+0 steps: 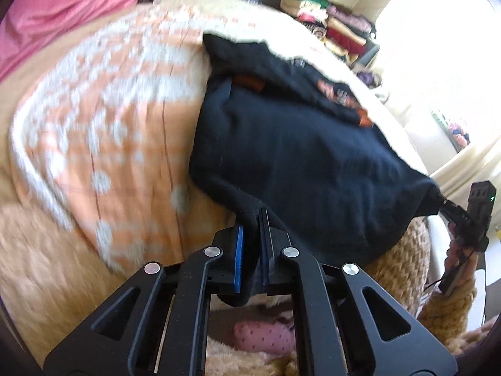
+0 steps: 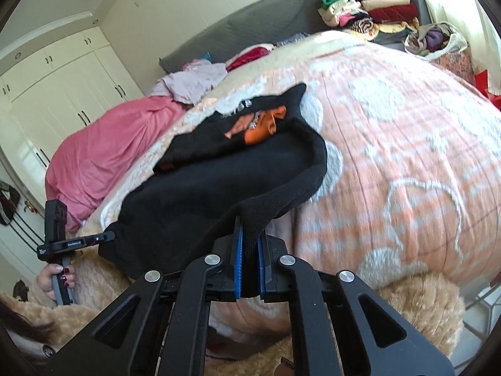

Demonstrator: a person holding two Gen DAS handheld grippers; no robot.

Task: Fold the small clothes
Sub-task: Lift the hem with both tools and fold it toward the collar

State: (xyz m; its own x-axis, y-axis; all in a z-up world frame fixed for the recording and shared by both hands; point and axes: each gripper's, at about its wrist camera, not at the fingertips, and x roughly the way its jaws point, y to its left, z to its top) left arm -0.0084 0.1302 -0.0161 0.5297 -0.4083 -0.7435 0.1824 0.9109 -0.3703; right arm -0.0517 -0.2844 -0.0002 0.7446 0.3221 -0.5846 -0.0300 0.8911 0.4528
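A small black garment (image 1: 297, 144) with an orange print lies on the peach and white blanket (image 1: 103, 125) of a bed. My left gripper (image 1: 252, 235) is shut on its near hem at one corner. My right gripper (image 2: 250, 244) is shut on the hem at the other corner of the garment (image 2: 219, 181). Both hold the near edge lifted off the bed. The far part with the orange print (image 2: 260, 125) rests on the blanket (image 2: 407, 144). The right gripper shows at the right edge of the left wrist view (image 1: 451, 210), the left gripper at the left of the right wrist view (image 2: 106, 236).
A pink cover (image 2: 103, 163) and a pale lilac cloth (image 2: 194, 81) lie at the head of the bed. Stacks of folded clothes (image 2: 372, 9) sit beyond the bed. A white wardrobe (image 2: 56, 94) stands at the left. A pink dotted slipper (image 1: 266, 335) is on the furry rug below.
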